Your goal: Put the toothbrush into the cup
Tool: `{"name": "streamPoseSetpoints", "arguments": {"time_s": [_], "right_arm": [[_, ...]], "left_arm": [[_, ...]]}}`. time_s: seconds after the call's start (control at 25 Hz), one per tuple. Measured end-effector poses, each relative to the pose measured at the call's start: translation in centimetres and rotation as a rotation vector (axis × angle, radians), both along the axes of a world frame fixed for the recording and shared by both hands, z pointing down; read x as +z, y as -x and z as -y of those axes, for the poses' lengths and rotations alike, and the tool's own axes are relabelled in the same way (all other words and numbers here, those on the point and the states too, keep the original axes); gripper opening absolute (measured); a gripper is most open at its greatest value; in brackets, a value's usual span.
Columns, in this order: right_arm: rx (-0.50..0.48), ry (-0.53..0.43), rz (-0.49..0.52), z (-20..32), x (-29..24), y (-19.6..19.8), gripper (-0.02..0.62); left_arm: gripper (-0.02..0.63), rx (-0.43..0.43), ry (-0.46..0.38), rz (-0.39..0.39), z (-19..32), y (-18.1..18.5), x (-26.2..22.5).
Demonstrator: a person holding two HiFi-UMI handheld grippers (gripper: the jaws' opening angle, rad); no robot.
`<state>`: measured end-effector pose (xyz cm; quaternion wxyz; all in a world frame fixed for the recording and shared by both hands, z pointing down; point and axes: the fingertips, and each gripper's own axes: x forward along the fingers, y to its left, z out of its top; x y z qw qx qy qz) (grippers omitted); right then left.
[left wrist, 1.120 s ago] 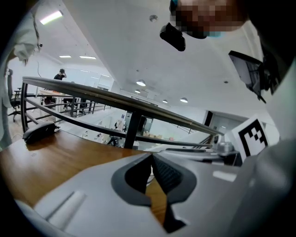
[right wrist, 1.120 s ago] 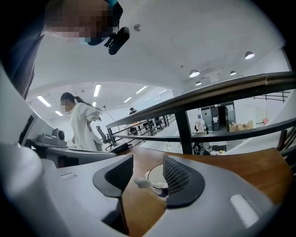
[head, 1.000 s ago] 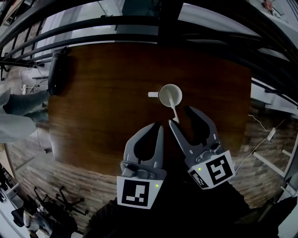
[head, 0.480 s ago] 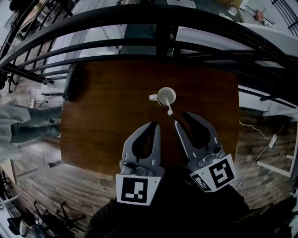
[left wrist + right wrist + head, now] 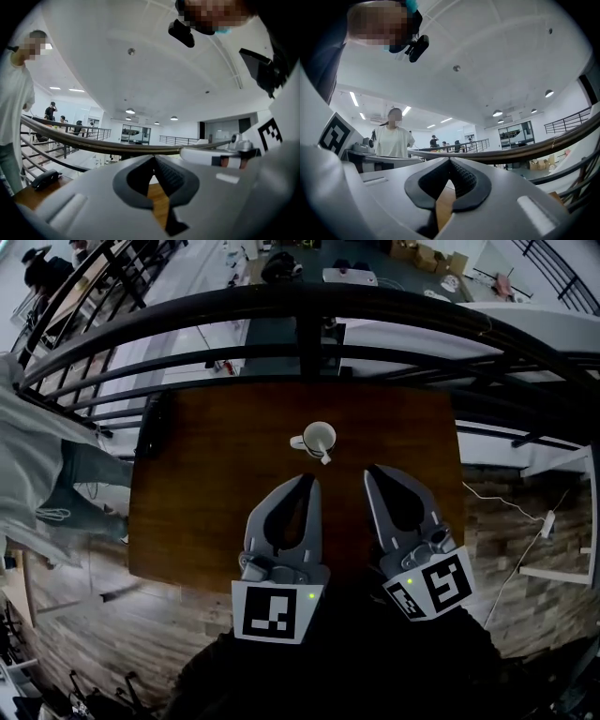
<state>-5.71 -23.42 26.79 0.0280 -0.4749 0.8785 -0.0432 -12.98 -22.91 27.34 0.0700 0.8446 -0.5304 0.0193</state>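
The white cup stood upright on the dark wooden surface, a little beyond the middle of it, with its handle turned to the left of the head view. The white toothbrush was in the cup. It leaned over the near rim, and its free end stuck out on the side facing the two tools.

The left tool was clenched, its grey jaws meeting at the tips with nothing between them. Its own view showed the ribbed pads pressed together and only a strip of the wood through the gap behind them. The right tool was clenched as well and empty, its pads meeting in the same way in its own view. Both tools were held side by side over the near half of the surface, apart from each other, pointing roughly level and away from the person. The cup lay beyond them, between the lines of their tips and clear of both. Neither tool touched the cup or the toothbrush.

A black device lay at the far left edge of the surface, well apart from the cup. A dark metal railing ran across behind the surface. A person in a pale top stood to the left on the wooden floor, and a white cable trailed over the floor on the right.
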Motion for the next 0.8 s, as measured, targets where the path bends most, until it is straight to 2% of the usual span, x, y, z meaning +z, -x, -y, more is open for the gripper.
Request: {"name": "streamPoseSetpoints", "arguments": {"time_s": [0.36, 0.8], "right_arm": [[0.008, -0.028, -0.005, -1.3, -1.2, -0.8, -0.002], [0.004, -0.039, -0.011, -1.9, -1.6, -0.5, -0.002]], "left_arm": [[0.008, 0.025, -0.024, 0.012, -1.1, -1.3, -1.1], [0.009, 0.025, -0.042, 0.009, -1.5, -1.0, -1.7]]}}
